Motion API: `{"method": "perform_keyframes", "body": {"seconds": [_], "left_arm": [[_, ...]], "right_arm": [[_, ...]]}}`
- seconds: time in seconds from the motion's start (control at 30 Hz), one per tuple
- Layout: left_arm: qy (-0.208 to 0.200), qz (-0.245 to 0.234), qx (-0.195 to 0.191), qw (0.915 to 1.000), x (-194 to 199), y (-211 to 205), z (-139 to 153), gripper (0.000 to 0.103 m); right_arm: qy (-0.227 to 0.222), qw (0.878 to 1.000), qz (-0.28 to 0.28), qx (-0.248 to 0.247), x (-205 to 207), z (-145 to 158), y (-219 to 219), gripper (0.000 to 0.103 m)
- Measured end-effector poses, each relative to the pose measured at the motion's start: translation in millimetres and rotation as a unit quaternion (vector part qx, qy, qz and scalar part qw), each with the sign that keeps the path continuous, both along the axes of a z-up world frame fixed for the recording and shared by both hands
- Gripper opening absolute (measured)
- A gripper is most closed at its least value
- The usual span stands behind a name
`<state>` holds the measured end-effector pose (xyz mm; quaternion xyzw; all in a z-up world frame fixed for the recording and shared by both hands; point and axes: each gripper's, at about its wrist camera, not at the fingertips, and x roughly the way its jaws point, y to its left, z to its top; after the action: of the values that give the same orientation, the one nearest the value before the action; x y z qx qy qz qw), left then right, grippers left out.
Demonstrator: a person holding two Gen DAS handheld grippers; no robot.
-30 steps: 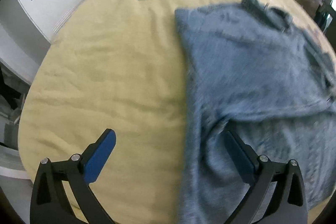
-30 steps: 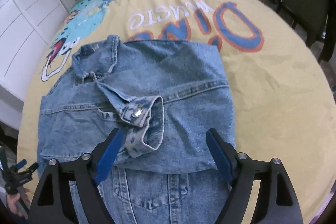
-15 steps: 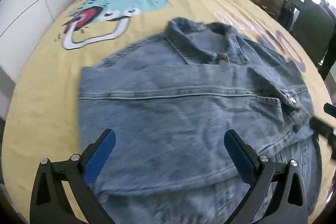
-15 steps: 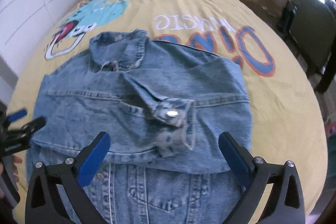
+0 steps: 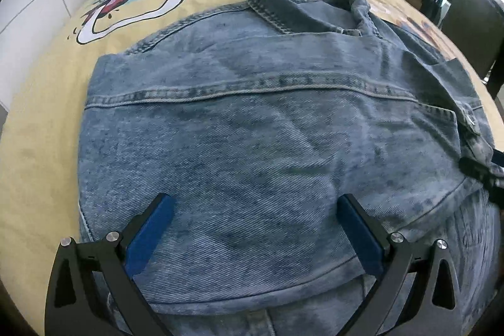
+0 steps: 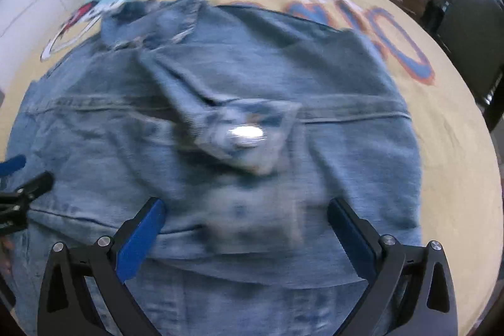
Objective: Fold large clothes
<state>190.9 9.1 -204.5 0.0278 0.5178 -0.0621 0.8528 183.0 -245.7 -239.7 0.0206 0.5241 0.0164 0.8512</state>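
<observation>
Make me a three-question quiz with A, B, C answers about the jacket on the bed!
1. Where does the denim jacket lie?
A. on the floor
B. on the yellow bedspread
C. on a chair

2. What colour are the pads on the left gripper?
A. blue
B. red
C. green

3. How do the right gripper jaws stand?
A. shut on a sleeve
B. shut on nothing
C. open, holding nothing

Answers: 1 B, yellow printed cover shows all round the jacket; 2 A, both pads are blue; 3 C, the jaws stand wide apart above the denim.
</observation>
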Motion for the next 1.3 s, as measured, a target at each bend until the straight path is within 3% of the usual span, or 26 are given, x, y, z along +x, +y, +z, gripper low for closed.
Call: {"method": "perform_keyframes", "body": {"seconds": [0.1,0.33,0.43,0.6,0.8,1.3], "left_arm": [[0.002,0.0,-0.003,1.0,-3,-1,0,0.103],[-0.004,0.012,-0.004,0.9999,-13,-8,5,0.102],[-0.001,0.012,-0.007,0.9999,-21,-12,16,0.102],[-0.029,0.007,-0.02,0.9994,-52,-12,50,0.102],[-0.023,0.037,-0.029,0.9986,-83,1,77,0.102],[0.049,0.058,0.0,0.9971,-177,59,60,0.102]], "right_arm": [[0.002,0.999,-0.014,0.042,-1,-4,-19,0.103],[-0.008,0.999,-0.016,0.032,0,-10,-14,0.103],[-0.003,0.999,-0.017,0.034,-7,2,-14,0.103],[-0.041,0.998,-0.016,0.041,-38,40,-18,0.103],[-0.059,0.997,-0.021,0.039,-87,65,-34,0.103],[-0.008,0.997,-0.074,0.026,-188,38,-101,0.103]]}}
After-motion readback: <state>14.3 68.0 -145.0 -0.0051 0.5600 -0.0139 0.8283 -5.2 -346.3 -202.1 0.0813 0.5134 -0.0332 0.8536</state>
